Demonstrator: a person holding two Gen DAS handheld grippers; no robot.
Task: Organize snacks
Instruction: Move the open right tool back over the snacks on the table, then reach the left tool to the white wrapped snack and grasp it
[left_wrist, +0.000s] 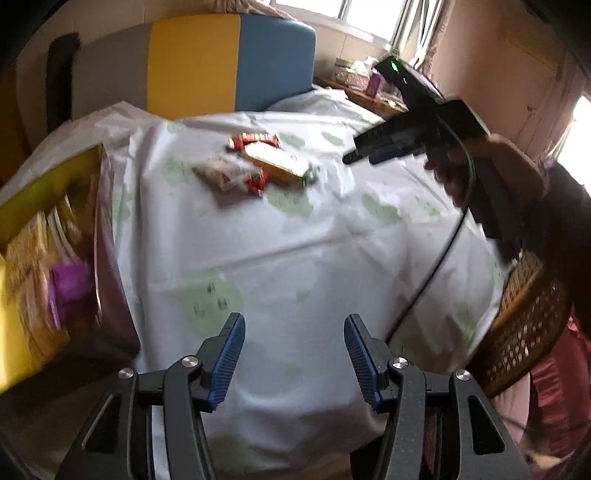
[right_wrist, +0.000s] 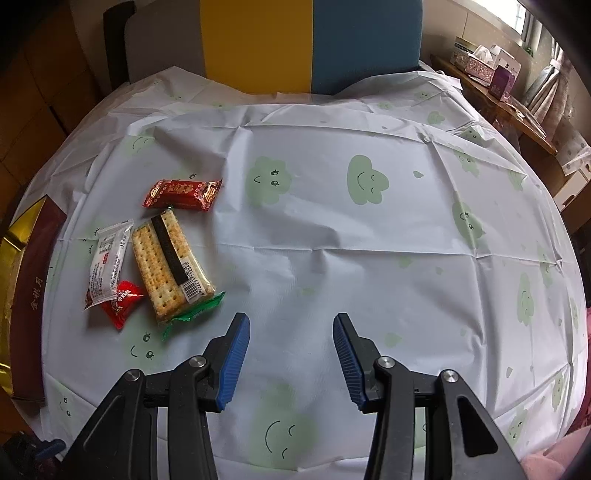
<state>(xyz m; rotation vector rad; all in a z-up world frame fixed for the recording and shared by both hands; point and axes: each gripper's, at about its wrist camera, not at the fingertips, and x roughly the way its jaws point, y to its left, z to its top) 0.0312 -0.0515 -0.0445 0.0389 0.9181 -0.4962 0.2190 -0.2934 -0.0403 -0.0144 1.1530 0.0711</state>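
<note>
Tools first: my left tool (left_wrist: 294, 354) hangs over bare tabletop (left_wrist: 295, 240) with its blue pads spread and nothing between them. My right tool (right_wrist: 291, 356) is the same, jaws apart and empty, tipped down over the cloud-print cloth.

Snacks next. In the right view they lie ahead and to the left of the right tool, well clear of its tips: a cracker pack (right_wrist: 170, 258) nearest, its green end just beyond the left pad; a small red sweet (right_wrist: 122, 301) and a white sachet (right_wrist: 109, 258) touching beside it; a red bar (right_wrist: 181, 194) farther back. Past them, at the tabletop's left edge, sits a gold-lined box (right_wrist: 26, 277), which I read as where they belong. In the left view that box (left_wrist: 48, 236) is close on the left, blurred, with something purple inside.

I judge the step in hand to be the reach for the next snack. To do it well I'd swing the right tool left, line the pads across the cracker pack's short width, come down square and close gently so the crackers don't snap. Far off: a yellow and blue chair back.
</note>
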